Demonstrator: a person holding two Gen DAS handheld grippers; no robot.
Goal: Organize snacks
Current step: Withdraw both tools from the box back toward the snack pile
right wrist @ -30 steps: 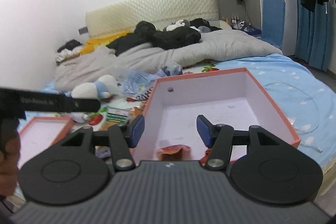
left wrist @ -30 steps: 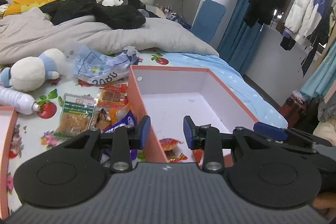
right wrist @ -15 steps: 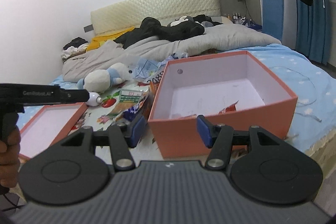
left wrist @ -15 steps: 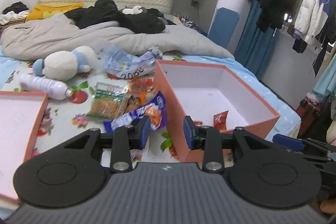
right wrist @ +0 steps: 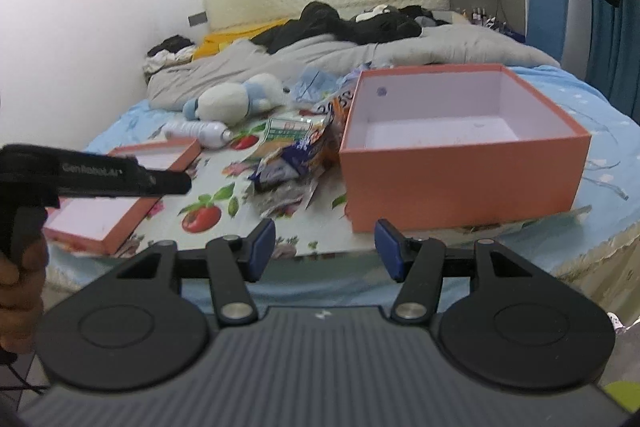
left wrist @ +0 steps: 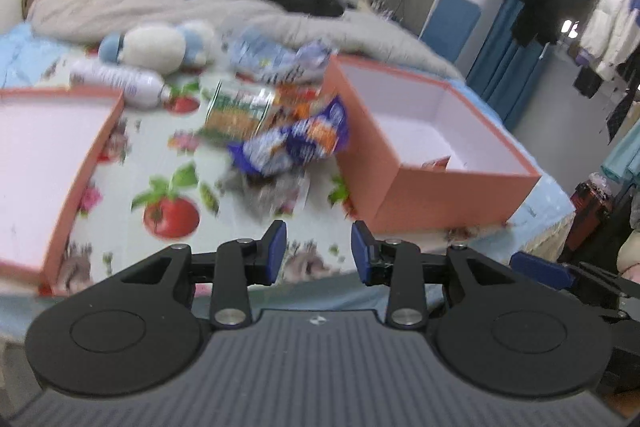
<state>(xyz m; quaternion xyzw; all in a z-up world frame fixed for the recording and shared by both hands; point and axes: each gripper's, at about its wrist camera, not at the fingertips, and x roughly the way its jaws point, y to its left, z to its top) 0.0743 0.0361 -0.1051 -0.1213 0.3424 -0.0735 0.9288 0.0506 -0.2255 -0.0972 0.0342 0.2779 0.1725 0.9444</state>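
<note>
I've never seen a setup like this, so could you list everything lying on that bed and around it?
Box: one, orange outside, white inside, right on the floral sheet; one red packet inside.
Lid: one, orange, left edge of the bed.
Snack packets: a loose pile, blue, orange and green, between lid and box.
Bottle: one, white, lying behind the lid.
Plush toy: one, white and blue, beside the bottle.
Duvet: grey, with dark clothes on it.
Left gripper: black, blue jaws open, empty.
Right gripper: same, open, empty.

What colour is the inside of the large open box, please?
Pale pinkish white inside the box, clearest in the right wrist view.
</note>
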